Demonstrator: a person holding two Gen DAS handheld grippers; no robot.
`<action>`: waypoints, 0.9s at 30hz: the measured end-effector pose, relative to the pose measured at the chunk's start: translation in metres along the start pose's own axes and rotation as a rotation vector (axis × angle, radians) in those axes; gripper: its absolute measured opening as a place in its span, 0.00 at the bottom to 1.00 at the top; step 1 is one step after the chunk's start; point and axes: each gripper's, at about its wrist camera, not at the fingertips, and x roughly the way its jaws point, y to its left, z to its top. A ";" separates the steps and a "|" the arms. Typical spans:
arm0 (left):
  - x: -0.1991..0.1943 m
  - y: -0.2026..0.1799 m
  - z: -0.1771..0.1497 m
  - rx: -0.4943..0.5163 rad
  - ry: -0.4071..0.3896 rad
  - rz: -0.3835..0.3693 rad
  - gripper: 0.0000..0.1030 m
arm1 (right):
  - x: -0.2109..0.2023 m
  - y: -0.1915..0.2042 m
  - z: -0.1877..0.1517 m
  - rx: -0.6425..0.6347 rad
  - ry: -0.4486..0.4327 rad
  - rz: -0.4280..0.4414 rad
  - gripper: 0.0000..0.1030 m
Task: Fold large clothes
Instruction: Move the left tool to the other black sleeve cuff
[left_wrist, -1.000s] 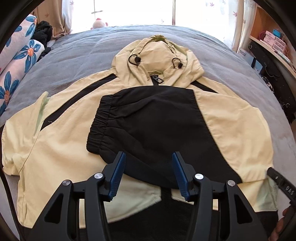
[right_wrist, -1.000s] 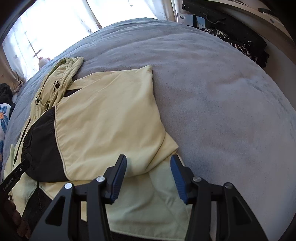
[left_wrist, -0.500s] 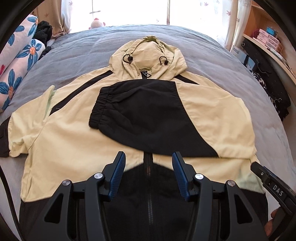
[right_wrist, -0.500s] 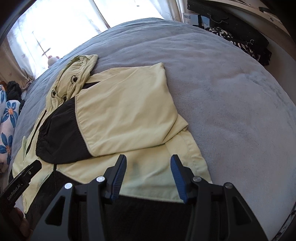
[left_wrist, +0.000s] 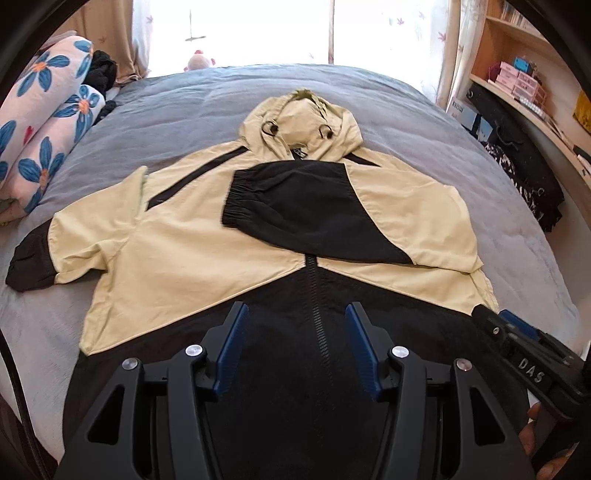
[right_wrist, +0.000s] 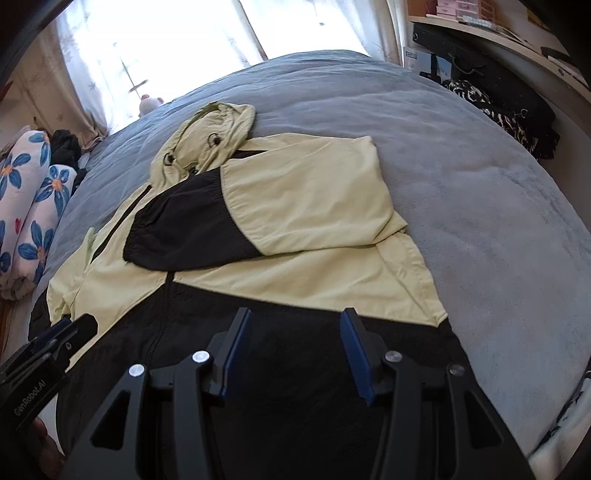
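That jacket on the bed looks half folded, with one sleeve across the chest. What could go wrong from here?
The folded sleeve lies loose on the jacket; lifting the hem could slide it off. The other sleeve is spread toward the bed edge and may bunch when pulled in. Both tongs, left and right, hang open and empty above the dark hem, so uneven grips could skew the fold.

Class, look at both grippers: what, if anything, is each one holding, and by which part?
Nothing. The left gripper and the right gripper are both open above the jacket, with no cloth pinched.
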 end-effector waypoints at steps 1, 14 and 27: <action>-0.005 0.005 -0.001 -0.004 -0.009 0.002 0.52 | -0.002 0.005 -0.002 -0.010 0.001 0.003 0.48; -0.058 0.124 -0.012 -0.121 -0.095 0.112 0.57 | -0.022 0.100 -0.013 -0.155 -0.039 0.087 0.48; -0.075 0.229 -0.024 -0.241 -0.115 0.141 0.57 | -0.019 0.221 -0.026 -0.340 -0.042 0.185 0.48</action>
